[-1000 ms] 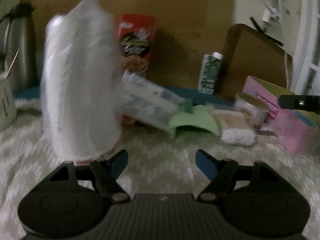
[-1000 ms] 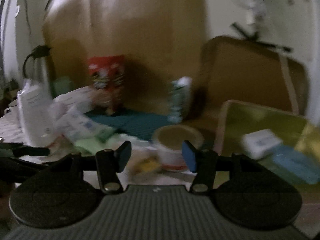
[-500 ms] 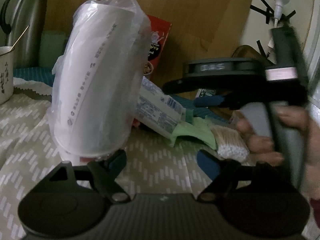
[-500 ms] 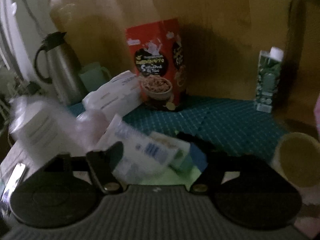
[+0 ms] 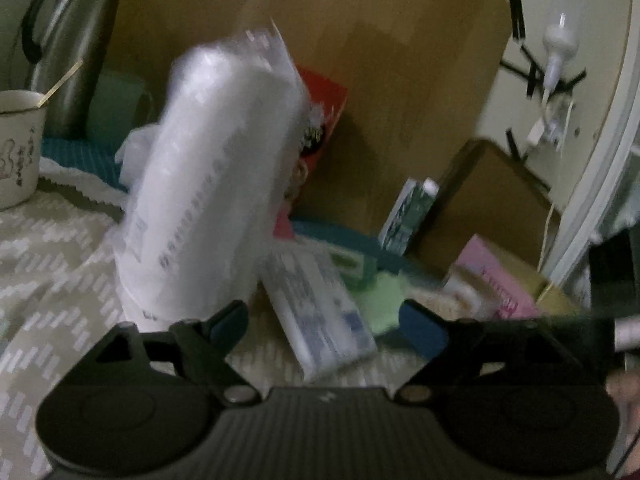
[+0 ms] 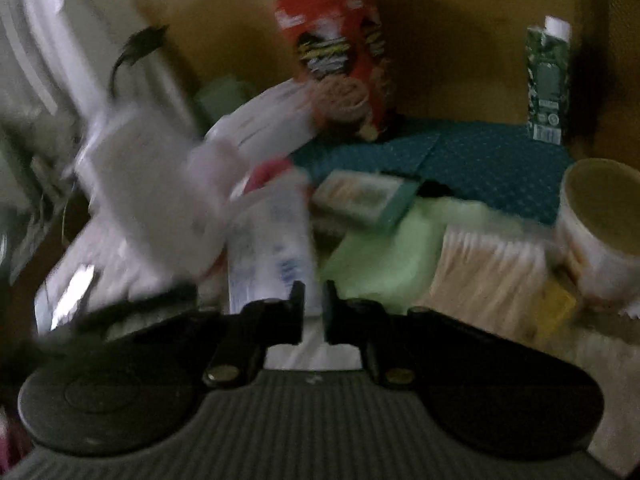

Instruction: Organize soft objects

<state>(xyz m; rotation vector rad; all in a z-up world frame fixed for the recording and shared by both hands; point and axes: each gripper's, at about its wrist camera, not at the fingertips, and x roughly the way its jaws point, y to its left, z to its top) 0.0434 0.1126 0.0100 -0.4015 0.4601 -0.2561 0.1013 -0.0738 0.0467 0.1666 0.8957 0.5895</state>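
Left wrist view — low, close over the patterned cloth (image 5: 60,272), facing the wooden board (image 5: 400,100). Right wrist view — steeper, equally near, facing likewise. Shared: tissue pack (image 5: 320,312) (image 6: 272,248), red box (image 6: 332,52), green carton (image 5: 408,212) (image 6: 548,80).

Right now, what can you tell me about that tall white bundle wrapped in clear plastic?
The white bundle looks like a tall stack or roll of soft white material inside a loose, crinkly clear plastic sleeve, with a line of small dark print running up its side. The sleeve's open top flares above it. It stands on the patterned cloth, leaning toward the red box behind it. A blue-and-white soft pack lies against its base. The picture is blurred, so finer detail is unclear.
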